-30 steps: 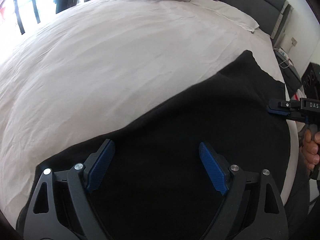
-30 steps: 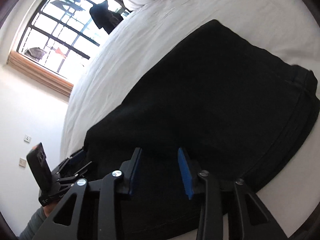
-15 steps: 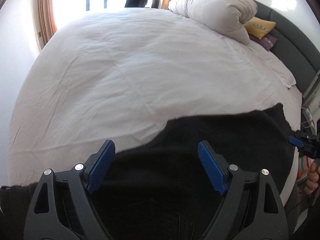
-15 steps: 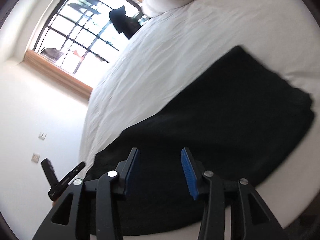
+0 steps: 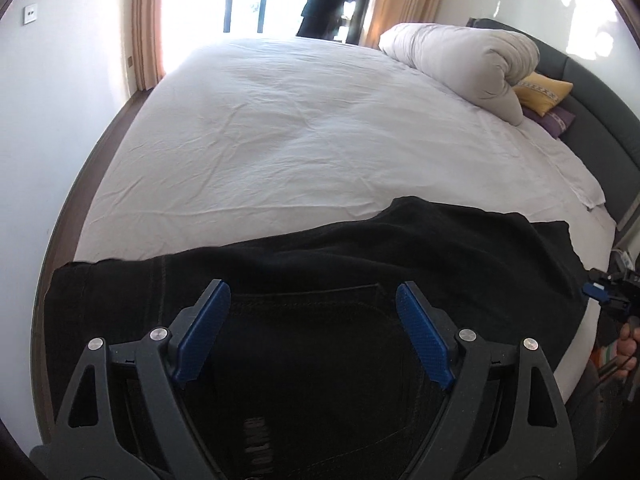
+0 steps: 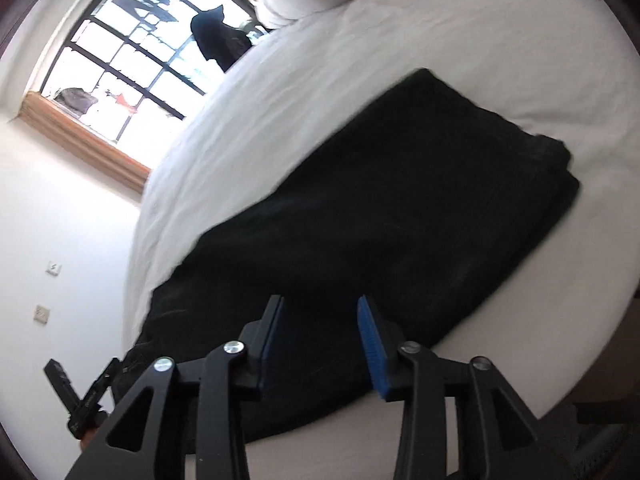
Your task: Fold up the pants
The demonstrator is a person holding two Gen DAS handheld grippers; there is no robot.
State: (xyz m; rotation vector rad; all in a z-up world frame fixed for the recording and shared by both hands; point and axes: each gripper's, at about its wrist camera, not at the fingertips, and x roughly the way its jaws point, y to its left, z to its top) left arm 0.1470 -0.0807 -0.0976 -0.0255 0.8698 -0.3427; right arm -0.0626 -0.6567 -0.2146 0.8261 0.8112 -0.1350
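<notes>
Black pants [image 5: 360, 264] lie folded lengthwise along the near edge of the white bed [image 5: 320, 140]. My left gripper [image 5: 311, 286] hovers open over the waist end, where a back pocket and seam show, with nothing between its fingers. In the right wrist view the pants [image 6: 400, 184] stretch away to a folded end at the right. My right gripper [image 6: 320, 300] hangs above the near edge of the cloth, its jaws partly apart and pressing on nothing. Each gripper shows small in the other's view: the right gripper [image 5: 600, 292] at the far right, the left gripper [image 6: 92, 392] at the bottom left.
A rolled grey duvet [image 5: 460, 60], a yellow pillow [image 5: 544, 90] and a purple one lie at the dark headboard [image 5: 600, 140]. A dark garment [image 5: 324, 8] hangs at the window beyond the bed. A wall [image 5: 60, 120] runs close along the bed's left side.
My left gripper has swung left along the pants to the waist end and rolled level. My right gripper has lifted slightly off the cloth and its jaws stand a little wider.
</notes>
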